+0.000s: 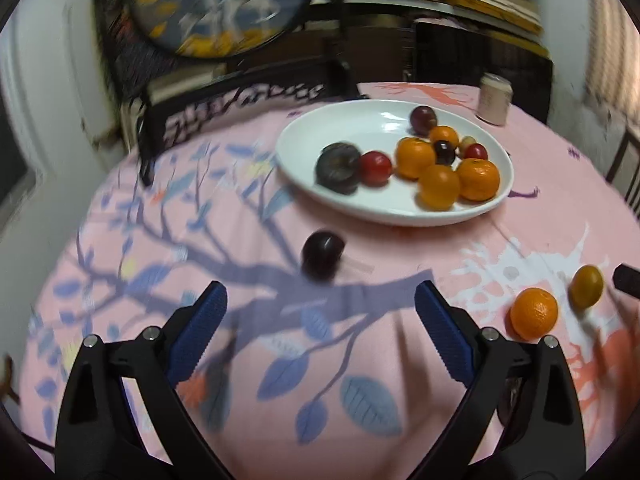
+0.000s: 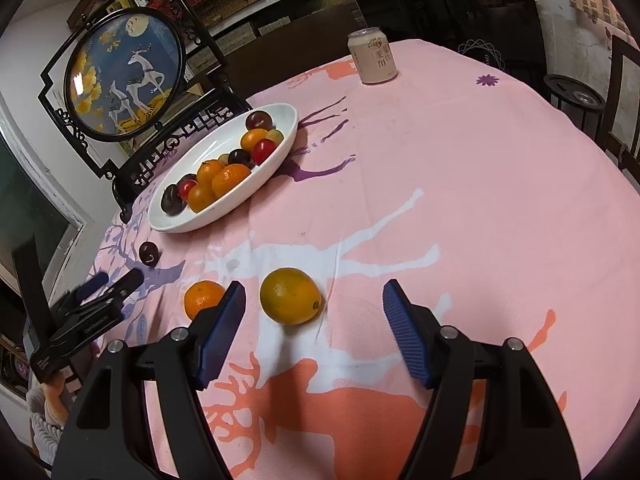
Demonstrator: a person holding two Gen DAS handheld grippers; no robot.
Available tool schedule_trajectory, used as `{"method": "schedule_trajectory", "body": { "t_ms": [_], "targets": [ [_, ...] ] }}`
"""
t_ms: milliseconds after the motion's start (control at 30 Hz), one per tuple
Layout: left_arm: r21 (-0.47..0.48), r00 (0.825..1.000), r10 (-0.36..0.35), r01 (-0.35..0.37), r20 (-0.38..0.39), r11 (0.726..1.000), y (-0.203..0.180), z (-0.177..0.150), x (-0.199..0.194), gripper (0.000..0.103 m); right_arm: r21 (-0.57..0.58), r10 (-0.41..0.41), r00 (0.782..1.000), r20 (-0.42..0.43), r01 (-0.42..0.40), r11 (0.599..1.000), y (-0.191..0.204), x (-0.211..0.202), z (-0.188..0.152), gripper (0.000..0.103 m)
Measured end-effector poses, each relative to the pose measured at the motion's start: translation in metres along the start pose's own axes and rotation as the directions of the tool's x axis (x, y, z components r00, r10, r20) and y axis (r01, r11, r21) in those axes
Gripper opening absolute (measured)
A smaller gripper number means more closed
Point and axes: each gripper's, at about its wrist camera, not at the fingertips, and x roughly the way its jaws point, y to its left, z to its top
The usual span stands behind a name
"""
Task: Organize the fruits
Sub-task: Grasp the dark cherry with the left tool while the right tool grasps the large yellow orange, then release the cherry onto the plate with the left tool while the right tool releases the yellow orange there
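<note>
plum [image 1: 322, 255] lies loose on the surface just ahead of the open, empty left tool [image 1: 320, 304], short of the plate [image 1: 304, 136]; a skewed pinch could roll it off. right tool [image 2: 314, 300] open by the lemon [image 2: 290, 295].

1. Indoor light is moderate; the cloth [image 2: 460, 200] is evenly lit.
2. The left wrist view is smeared by motion blur, worst on the round screen [image 1: 218, 4] and shelves.
3. The right wrist view is sharp.
4. Glare glints on the plate [image 1: 384, 120].
5. Soft shadows lie beneath the lemon [image 2: 291, 295].
6. Fisheye curving and dark corners frame both views.
</note>
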Motion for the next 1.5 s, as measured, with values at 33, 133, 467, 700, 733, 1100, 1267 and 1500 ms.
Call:
{"method": "schedule_trajectory", "body": {
  "t_ms": [33, 133, 467, 700, 733, 1100, 1267, 1500],
  "targets": [
    [0.008, 1.0, 0.005, -0.005, 0.001, 1.0, -0.002, 0.002, 0.002, 0.095, 0.0, 0.0, 1.0, -0.001, 0.0, 1.0, 0.0, 0.0, 0.0, 0.071],
    [-0.024, 0.999, -0.012, 0.011, -0.037, 1.0, 0.005, 0.009, 0.019, 0.081, -0.005, 0.001, 1.0, -0.005, -0.001, 1.0, 0.001, 0.001, -0.001, 0.071],
    [-0.055, 0.987, -0.127, 0.122, -0.096, 0.991, 0.002, 0.019, 0.045, 0.03, -0.038, -0.01, 1.0, -0.024, 0.009, 0.999, 0.008, 0.008, -0.004, 0.071],
    [-0.148, 0.99, -0.133, 0.127, -0.034, 0.981, 0.02, 0.006, 0.009, 0.03, -0.05, 0.014, 1.0, -0.025, -0.015, 0.999, 0.011, 0.006, -0.004, 0.071],
    [-0.158, 0.992, -0.128, 0.124, -0.018, 0.98, 0.022, 0.003, 0.0, 0.03, -0.05, 0.016, 1.0, -0.027, -0.018, 0.999, 0.011, 0.006, -0.004, 0.071],
    [-0.005, 0.996, -0.091, 0.091, -0.005, 0.996, -0.018, -0.017, -0.026, 0.03, -0.11, -0.041, 0.998, -0.037, 0.037, 0.993, 0.019, 0.016, -0.009, 0.065],
    [0.021, 0.995, -0.096, 0.096, -0.008, 0.995, -0.024, -0.019, -0.026, 0.03, -0.146, -0.062, 0.997, -0.048, 0.054, 0.988, 0.023, 0.023, -0.01, 0.046],
    [0.022, 0.992, -0.112, 0.114, -0.059, 0.993, -0.026, -0.022, -0.015, 0.03, -0.198, -0.069, 0.997, -0.03, 0.062, 0.978, 0.031, 0.024, -0.012, 0.037]
  ]
}}
